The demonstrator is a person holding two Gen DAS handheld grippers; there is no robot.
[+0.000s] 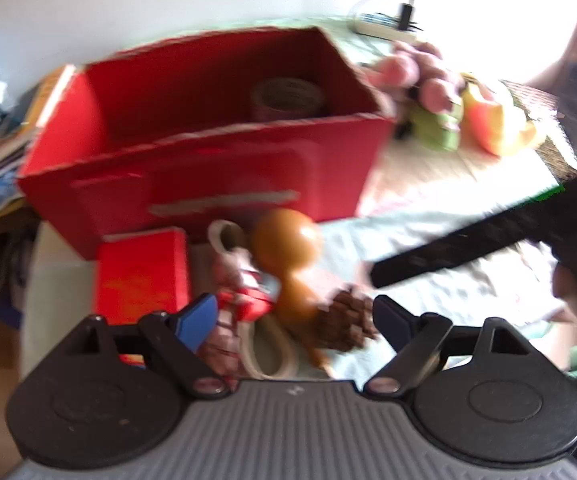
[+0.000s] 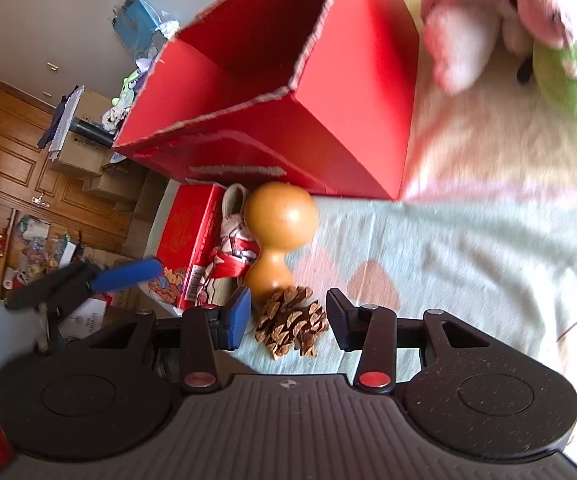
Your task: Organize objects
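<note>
Right gripper (image 2: 288,320) brackets a brown, open-scaled pinecone (image 2: 290,320) on the cloth, jaws apart, pads clear of it. Left gripper (image 1: 288,320) hangs wide open, empty, over the same cluster (gourd (image 1: 288,248), small red box (image 1: 140,276)), before the big red carton (image 1: 208,152).

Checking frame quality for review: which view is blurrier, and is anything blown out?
Left wrist view: motion-smeared throughout, red box soft, window area at right overexposed. Right wrist view: sharper, pine cone crisp, plush toys at top right blurred, fisheye bending the edges.
</note>
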